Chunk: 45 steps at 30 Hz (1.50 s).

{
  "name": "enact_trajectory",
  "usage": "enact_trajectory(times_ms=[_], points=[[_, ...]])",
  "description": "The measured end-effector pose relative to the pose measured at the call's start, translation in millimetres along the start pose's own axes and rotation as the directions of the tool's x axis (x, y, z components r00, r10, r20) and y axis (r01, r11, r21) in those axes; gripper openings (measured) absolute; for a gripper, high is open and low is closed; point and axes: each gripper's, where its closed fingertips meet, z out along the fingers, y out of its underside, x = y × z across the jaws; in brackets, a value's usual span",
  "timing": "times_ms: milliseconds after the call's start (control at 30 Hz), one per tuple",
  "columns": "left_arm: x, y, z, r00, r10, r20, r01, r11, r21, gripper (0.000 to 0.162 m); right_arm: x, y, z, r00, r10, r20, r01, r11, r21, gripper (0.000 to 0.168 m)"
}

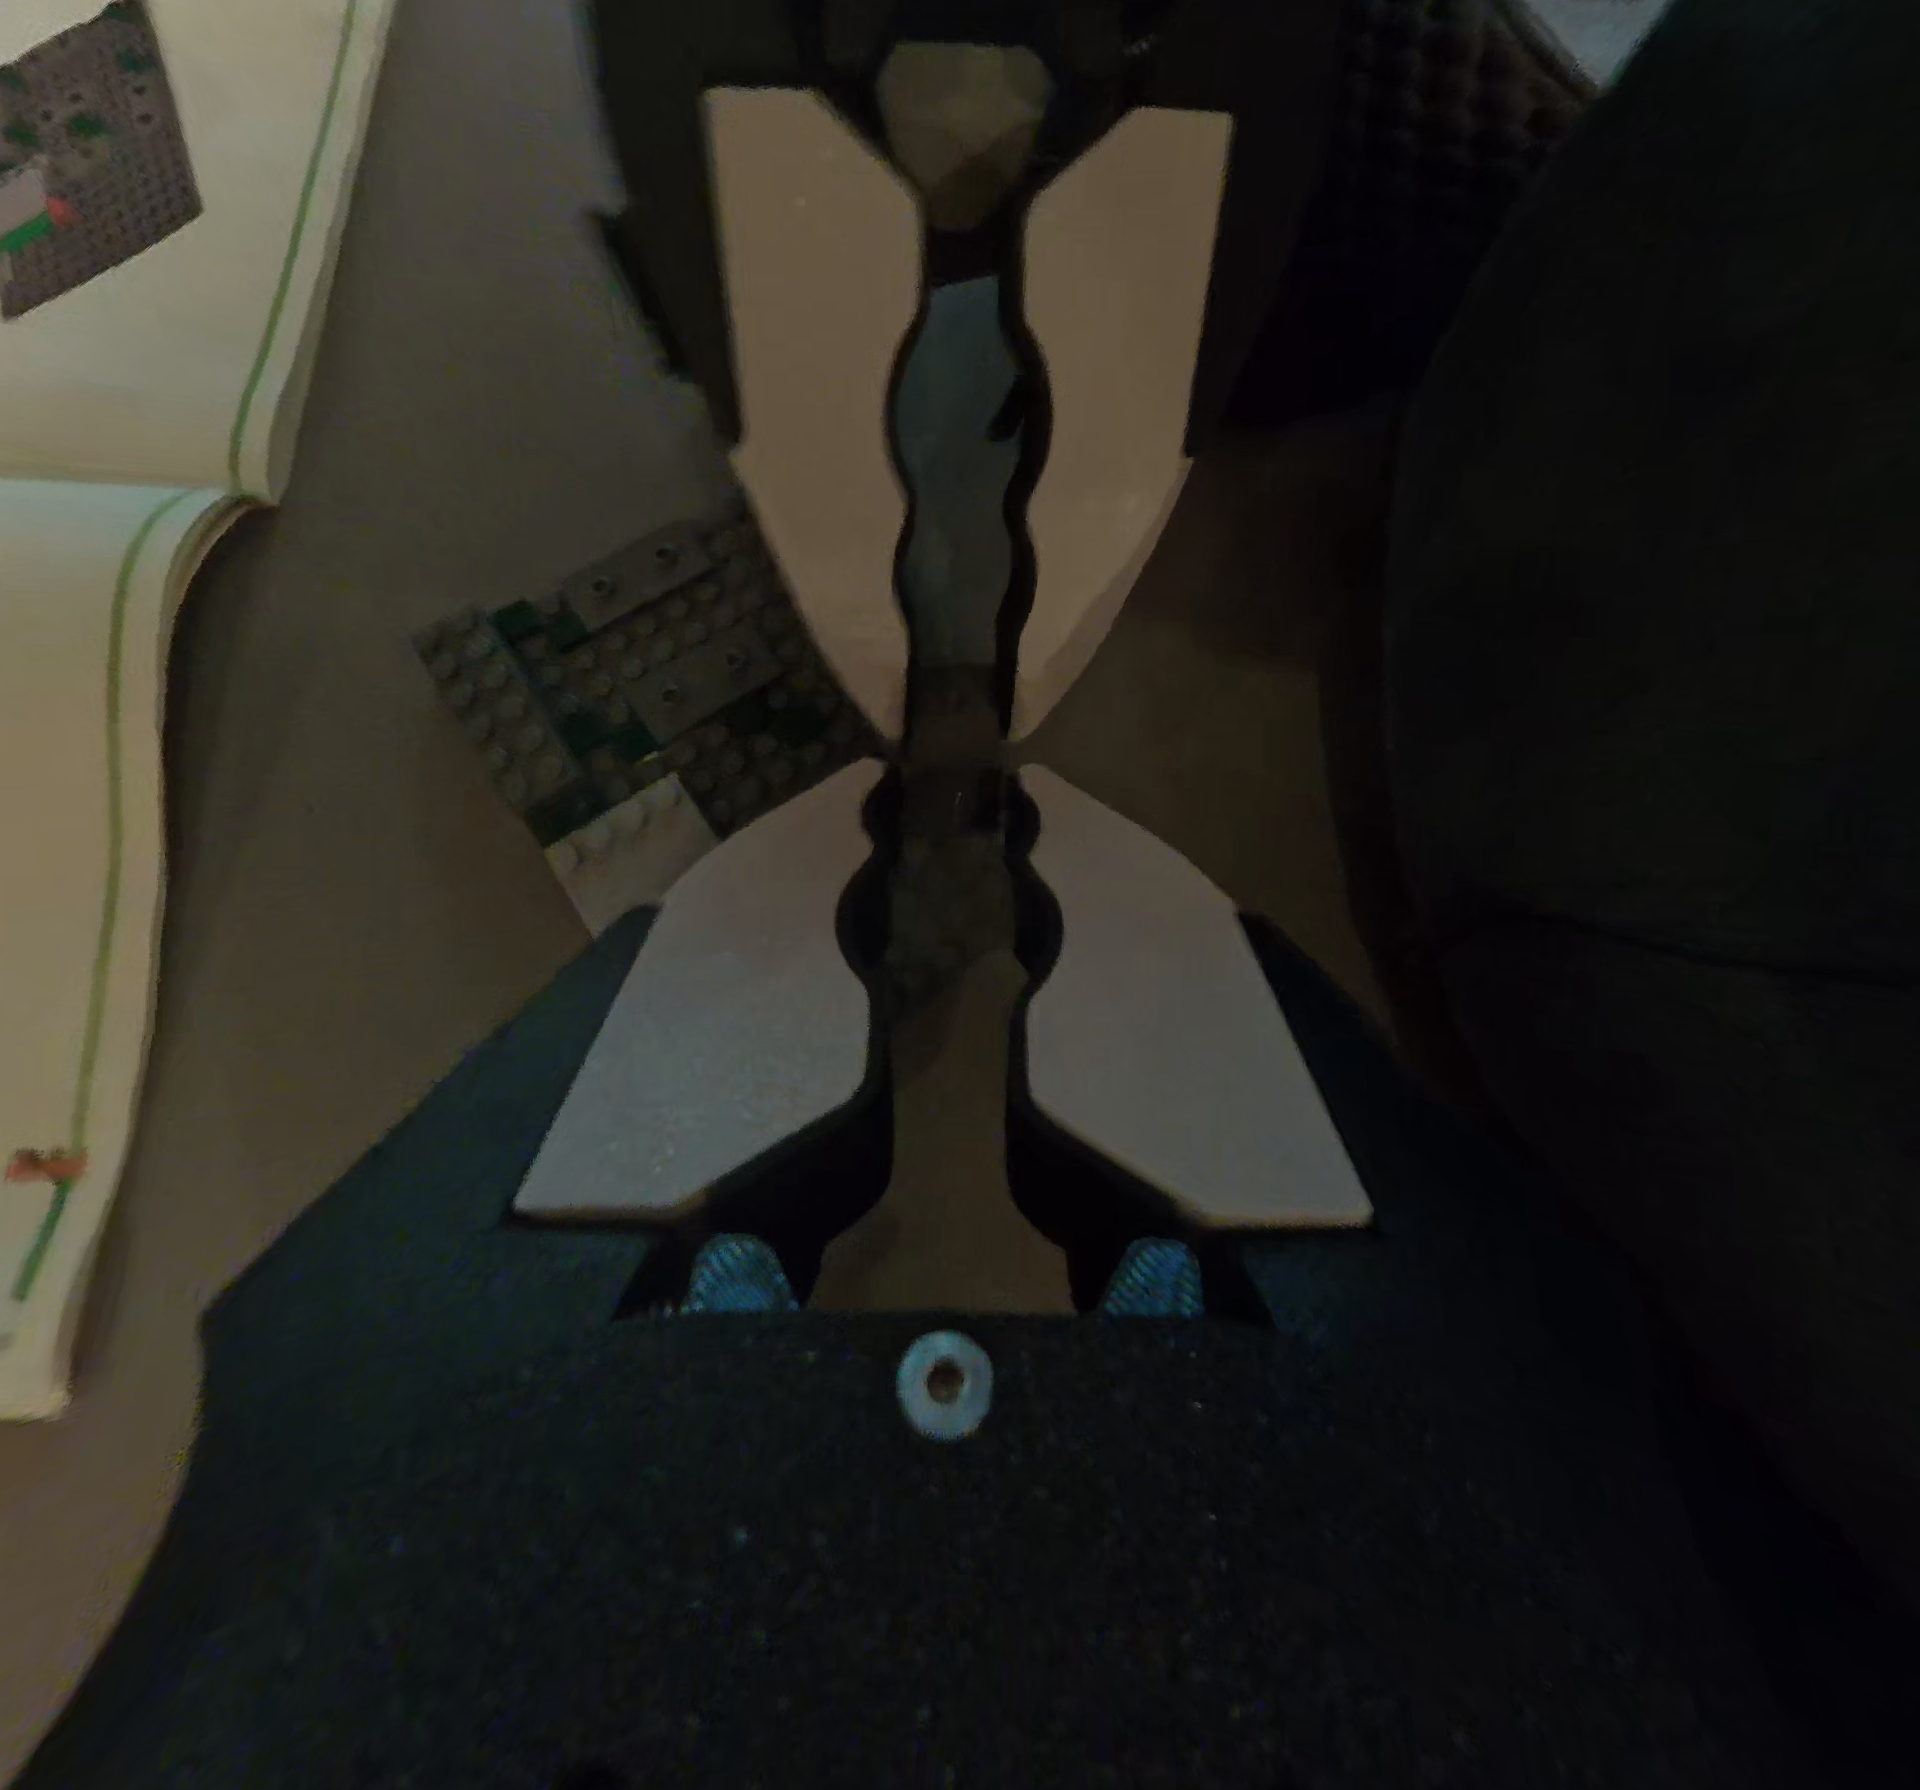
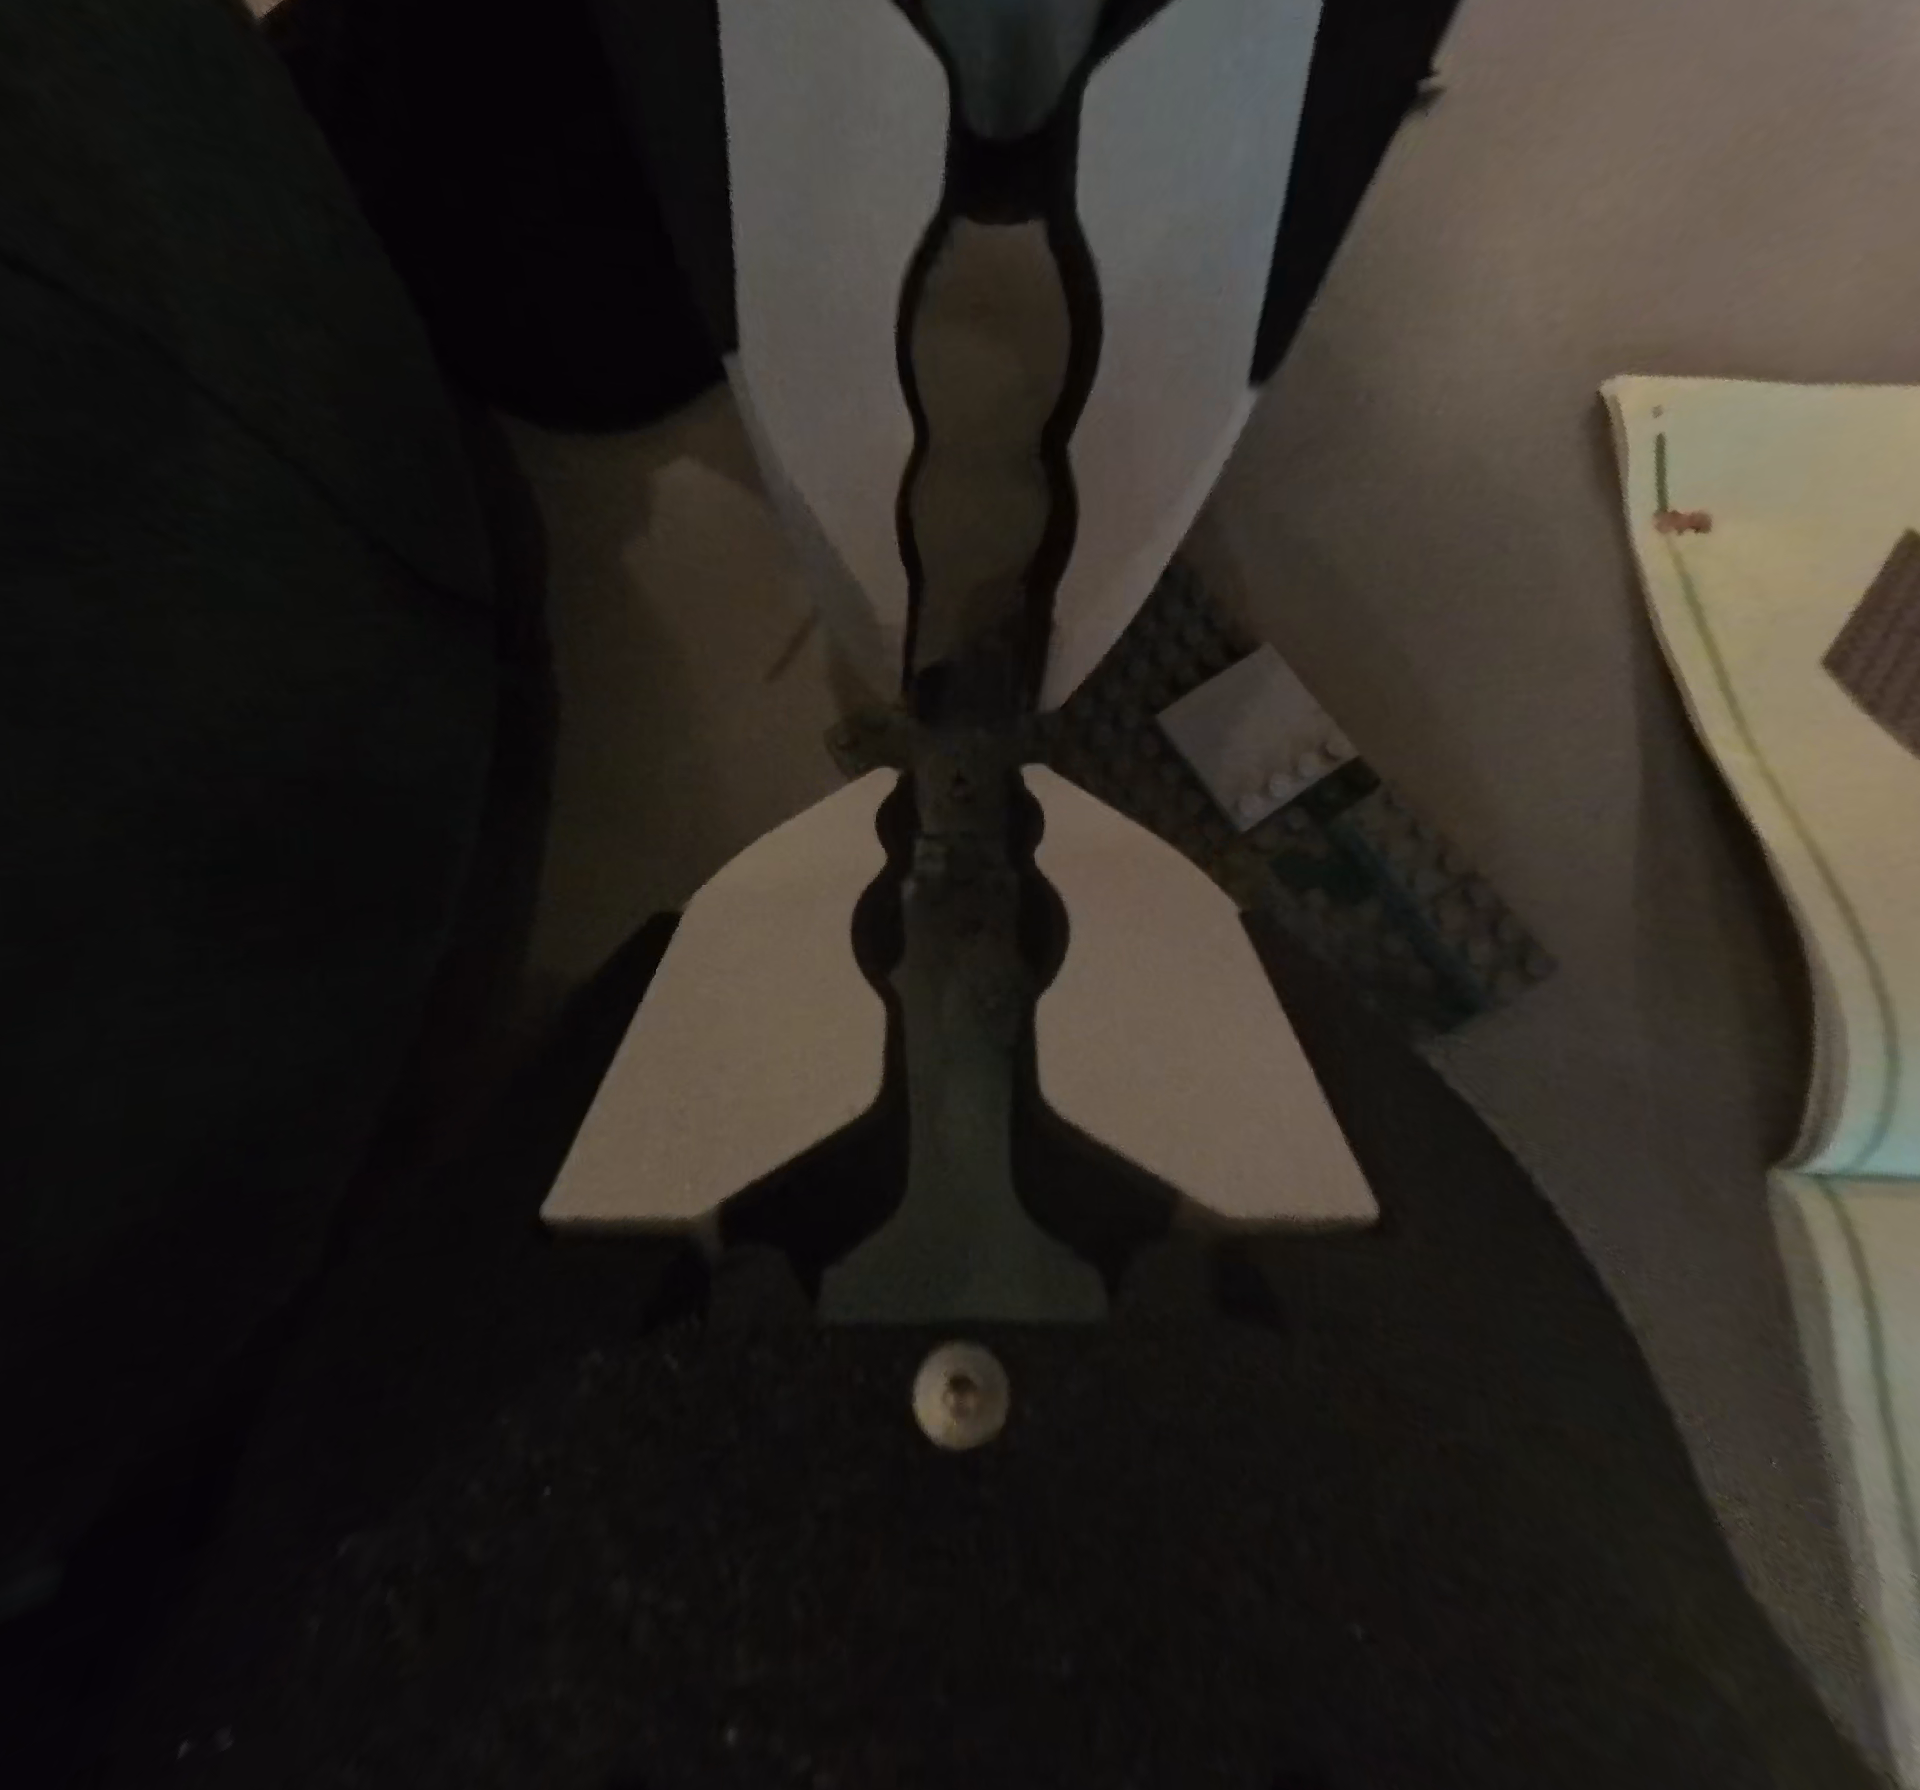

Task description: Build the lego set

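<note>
The grey studded lego baseplate [image 1: 665, 691] lies flat at frame centre in the left wrist view, carrying dark green bricks, grey tiles and a white brick at its lower edge. In the right wrist view it [image 2: 1382, 867] sits right of centre, bearing a pale grey sloped piece [image 2: 1252, 743].

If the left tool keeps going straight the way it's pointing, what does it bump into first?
Probably the other tool. The left tool points tip to tip at the right tool, which faces it head-on and looks almost touching. The grey lego build lies on the table below them, off to one side. Dim light makes the exact depth hard to judge.
</note>
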Motion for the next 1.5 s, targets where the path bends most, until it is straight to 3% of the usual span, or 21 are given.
enact_trajectory(times_ms=[133,367,867,1500], points=[[-12.0,9.3,-9.9,0.991,-0.121,0.056,0.118,0.991,0.064,0.027,7.8,7.3,-5.6,0.980,0.168,-0.103,-0.165,0.986,0.031,0.017],[-27.2,27.2,-14.6,0.965,-0.212,0.154,0.200,0.976,0.089,0.025,21.4,16.3,-4.5,0.852,0.425,-0.306,-0.411,0.905,0.115,0.016],[-31.4,27.7,-10.6,0.950,-0.270,0.156,0.249,0.958,0.145,0.021,39.5,18.0,14.2,0.694,0.502,-0.516,-0.533,0.840,0.100,0.017],[-24.3,24.0,-18.4,0.950,-0.287,0.122,0.257,0.942,0.216,0.020,36.3,21.3,20.6,0.617,0.493,-0.614,-0.578,0.813,0.073,0.021]])
